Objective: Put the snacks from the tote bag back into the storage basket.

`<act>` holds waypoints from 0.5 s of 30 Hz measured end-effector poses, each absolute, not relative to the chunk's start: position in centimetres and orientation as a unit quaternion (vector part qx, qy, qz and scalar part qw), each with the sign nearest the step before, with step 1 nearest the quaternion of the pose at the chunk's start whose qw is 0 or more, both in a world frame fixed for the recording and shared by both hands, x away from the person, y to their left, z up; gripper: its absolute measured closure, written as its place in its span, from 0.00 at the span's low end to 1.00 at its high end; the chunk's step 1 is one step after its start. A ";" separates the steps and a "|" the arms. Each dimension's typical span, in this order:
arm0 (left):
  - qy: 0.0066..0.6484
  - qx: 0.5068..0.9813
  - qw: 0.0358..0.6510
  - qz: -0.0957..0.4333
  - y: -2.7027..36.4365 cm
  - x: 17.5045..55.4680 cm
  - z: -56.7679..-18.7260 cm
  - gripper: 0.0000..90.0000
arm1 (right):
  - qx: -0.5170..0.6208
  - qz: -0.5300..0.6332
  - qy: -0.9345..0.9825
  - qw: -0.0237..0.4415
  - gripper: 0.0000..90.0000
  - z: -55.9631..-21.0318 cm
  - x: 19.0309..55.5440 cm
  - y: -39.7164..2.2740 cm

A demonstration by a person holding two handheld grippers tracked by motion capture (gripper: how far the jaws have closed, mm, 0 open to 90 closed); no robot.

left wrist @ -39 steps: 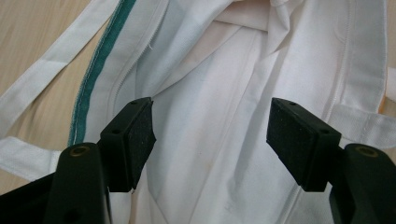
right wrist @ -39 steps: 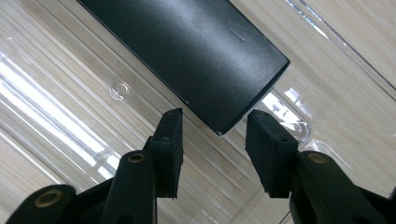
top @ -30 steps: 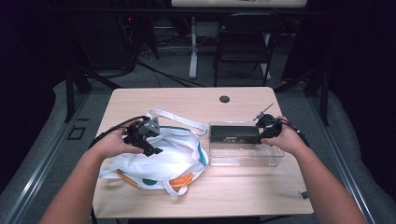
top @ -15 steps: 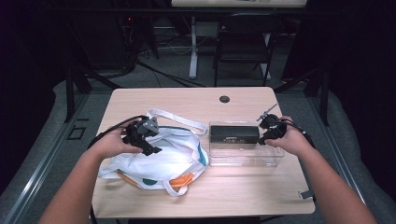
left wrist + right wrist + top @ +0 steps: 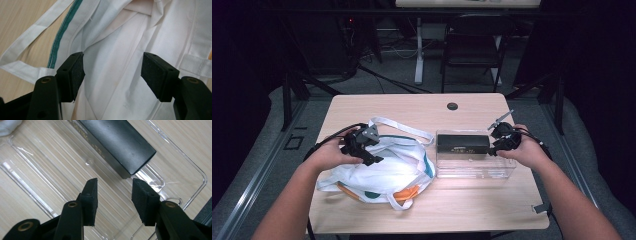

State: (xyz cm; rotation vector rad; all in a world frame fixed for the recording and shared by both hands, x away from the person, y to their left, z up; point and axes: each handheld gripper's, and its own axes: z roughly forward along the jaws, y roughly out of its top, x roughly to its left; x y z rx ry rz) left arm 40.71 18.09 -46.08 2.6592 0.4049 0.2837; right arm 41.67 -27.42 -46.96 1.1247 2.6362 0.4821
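A white cloth bag (image 5: 384, 167) with green trim and an orange strap lies on the left half of the wooden table (image 5: 412, 107). My left gripper (image 5: 362, 148) hovers over the bag's near-left part, open, its pads (image 5: 75, 75) apart above white fabric (image 5: 117, 72) with nothing gripped. A clear plastic box (image 5: 474, 157) sits to the right, holding a long black box (image 5: 462, 143). My right gripper (image 5: 501, 141) is at the clear box's right end, open. In the right gripper view its jaws stand just short of the black box's end (image 5: 120, 142), above the clear tray (image 5: 50, 162).
A round black cable port (image 5: 452, 106) sits at the table's far middle. A dark chair (image 5: 472, 42) and a desk leg (image 5: 418, 50) stand beyond the table. A small grey clip (image 5: 539, 208) hangs at the table's near right edge.
My right gripper has risen slightly and drawn a little away from the right end of the clear box. The left gripper and the bag have stayed put.
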 end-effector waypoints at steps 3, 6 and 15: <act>0.153 0.959 0.214 0.103 18.3 40.5 -46.2 0.39 | 0.380 0.172 0.901 0.116 0.62 -46.9 41.4 -27.1; 0.158 0.958 0.214 0.107 18.5 40.2 -46.3 0.40 | 0.377 0.173 0.902 0.119 0.62 -46.7 41.1 -26.8; 0.181 0.953 0.218 0.112 19.2 39.5 -46.4 0.42 | 0.354 0.185 0.908 0.122 0.62 -45.6 39.5 -25.5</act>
